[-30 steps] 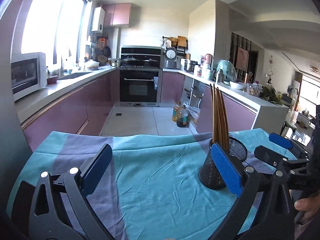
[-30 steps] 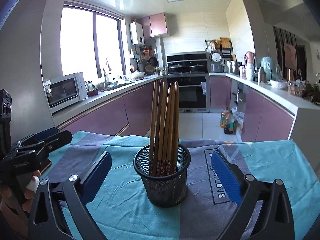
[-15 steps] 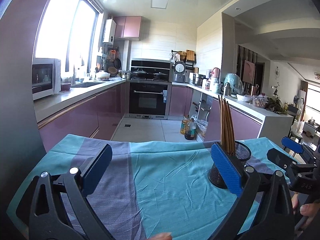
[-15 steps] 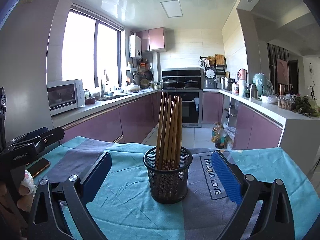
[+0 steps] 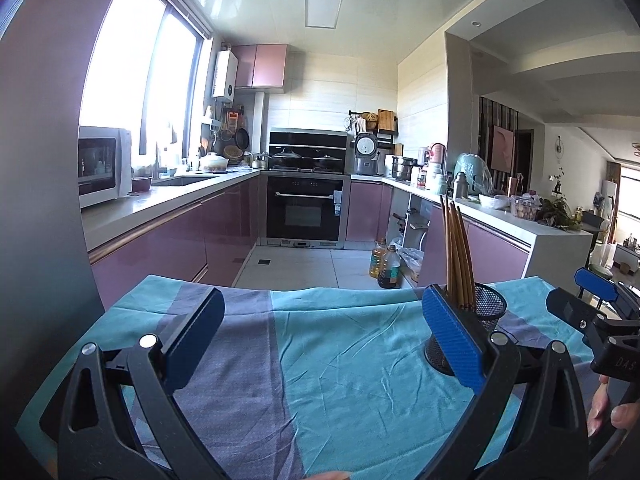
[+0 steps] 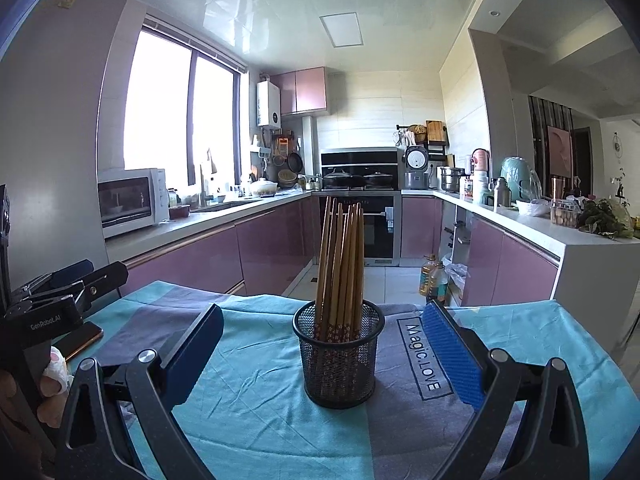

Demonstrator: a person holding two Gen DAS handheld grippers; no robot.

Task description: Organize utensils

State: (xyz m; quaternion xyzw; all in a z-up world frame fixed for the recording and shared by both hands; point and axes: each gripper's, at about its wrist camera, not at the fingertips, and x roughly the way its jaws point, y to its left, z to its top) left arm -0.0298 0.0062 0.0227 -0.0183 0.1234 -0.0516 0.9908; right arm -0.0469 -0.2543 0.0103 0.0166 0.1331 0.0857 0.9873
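Observation:
A black mesh cup (image 6: 339, 356) stands upright on the table with several brown wooden chopsticks (image 6: 341, 264) in it, tips up. My right gripper (image 6: 320, 350) is open, its blue pads on either side of the cup but nearer the camera and apart from it. In the left wrist view the same cup (image 5: 482, 322) and chopsticks (image 5: 458, 254) show partly behind my right-hand pad. My left gripper (image 5: 322, 336) is open over bare cloth, holding nothing. The right gripper (image 5: 592, 304) also appears at the right edge of that view.
A teal and grey-purple tablecloth (image 6: 260, 408) printed "Magic.LOVE" covers the table. A phone (image 6: 82, 338) lies at its left edge near the left gripper (image 6: 60, 292) and a hand. Beyond the table's far edge lie the kitchen floor, purple cabinets, an oven and oil bottles (image 6: 434, 280).
Both cameras have pulled back and tilted up. The cup with chopsticks looks smaller and farther from the right gripper. Both grippers stay open.

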